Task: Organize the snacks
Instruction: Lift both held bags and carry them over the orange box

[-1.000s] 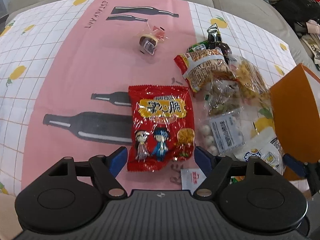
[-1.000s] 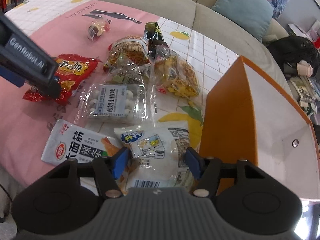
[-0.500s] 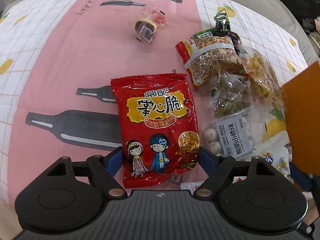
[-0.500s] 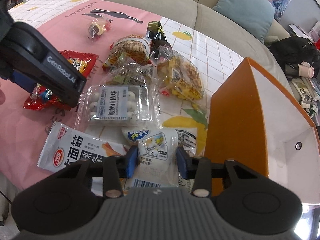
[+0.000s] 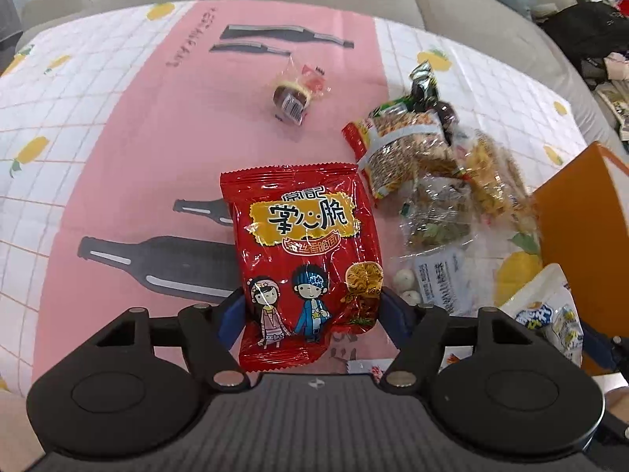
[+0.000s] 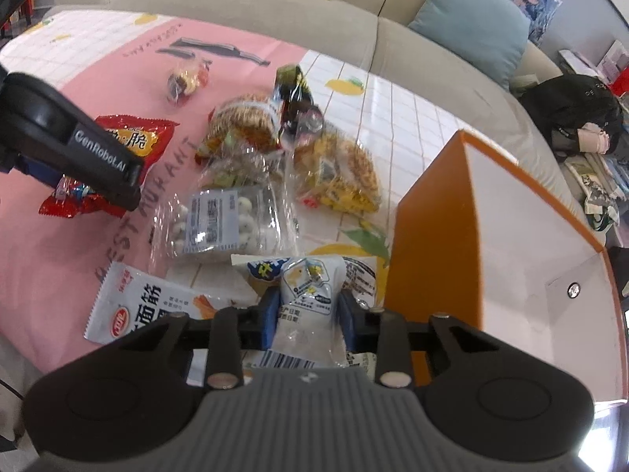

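On the pink stretch of the tablecloth [image 5: 118,149], the left gripper [image 5: 310,306] straddles a red noodle-snack packet [image 5: 306,251]. Its jaws are closing with the packet's lower half between them; both blue fingers [image 5: 232,314] lie against the packet's edges, and its bottom edge is lifted over the gripper body. In the right wrist view most of that packet is hidden behind the left gripper's black arm.

Farther back, a small candy bundle [image 5: 297,92] lies alone on the pink, its contents too small to make out.

Right of the red packet is a heap of clear bags [image 6: 275,149], overlapping so that their edges are hard to separate, with a blister tray of white balls [image 6: 220,220] in front, its label blurred. A white gluten-strip packet [image 6: 145,306] is partly covered by the right gripper's body.

The right gripper [image 6: 308,314] has its jaws closing, pinching a small white sachet [image 6: 310,295] between 2 blue fingers [image 6: 269,314]; its lower end is cut off by the gripper body.

Just right stands the orange box [image 6: 428,255], open, its far side cut off by the frame.
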Demonstrator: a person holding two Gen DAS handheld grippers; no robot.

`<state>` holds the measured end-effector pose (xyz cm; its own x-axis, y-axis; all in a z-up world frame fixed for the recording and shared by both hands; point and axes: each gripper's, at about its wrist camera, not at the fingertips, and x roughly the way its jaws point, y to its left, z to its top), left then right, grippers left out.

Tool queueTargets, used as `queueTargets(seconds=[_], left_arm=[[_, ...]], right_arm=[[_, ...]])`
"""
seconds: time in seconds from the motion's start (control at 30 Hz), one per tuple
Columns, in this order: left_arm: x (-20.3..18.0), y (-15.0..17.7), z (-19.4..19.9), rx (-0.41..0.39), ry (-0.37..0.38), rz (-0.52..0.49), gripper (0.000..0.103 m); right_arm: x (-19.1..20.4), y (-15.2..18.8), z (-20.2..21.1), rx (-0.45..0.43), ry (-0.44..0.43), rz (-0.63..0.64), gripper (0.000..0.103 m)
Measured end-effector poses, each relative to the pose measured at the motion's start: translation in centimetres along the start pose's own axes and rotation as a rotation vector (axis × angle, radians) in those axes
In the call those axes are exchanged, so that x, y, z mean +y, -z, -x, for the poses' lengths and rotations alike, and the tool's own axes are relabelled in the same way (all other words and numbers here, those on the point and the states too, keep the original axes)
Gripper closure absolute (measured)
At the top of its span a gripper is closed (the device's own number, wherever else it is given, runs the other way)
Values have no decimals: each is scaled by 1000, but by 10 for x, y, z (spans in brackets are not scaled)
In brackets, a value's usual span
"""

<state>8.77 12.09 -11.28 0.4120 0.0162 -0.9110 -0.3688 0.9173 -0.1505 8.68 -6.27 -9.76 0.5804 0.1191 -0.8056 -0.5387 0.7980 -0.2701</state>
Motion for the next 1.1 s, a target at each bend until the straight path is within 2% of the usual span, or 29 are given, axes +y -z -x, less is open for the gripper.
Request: queueTargets(seconds=[0.23,0.5,0.63,0.93,1.1], left_arm=[[-1,6,35,-61,37,1,24],[-18,8,83,-134,105,-45,24],[-35,7,107,-165,153,-95,24],[-100,3,142,-205,264,-263,24],[-136,-7,144,-152,375,-342,24]], right_arm=[[-14,-10,25,-56,-30,-61,74],[-56,-27,60,-114,-202,-249,75],[-83,-35,84,-161,-250,-314,75],[-154,-33,131,-241,-270,-433,75],[-197,-21,134,-217,-247,-513,75]])
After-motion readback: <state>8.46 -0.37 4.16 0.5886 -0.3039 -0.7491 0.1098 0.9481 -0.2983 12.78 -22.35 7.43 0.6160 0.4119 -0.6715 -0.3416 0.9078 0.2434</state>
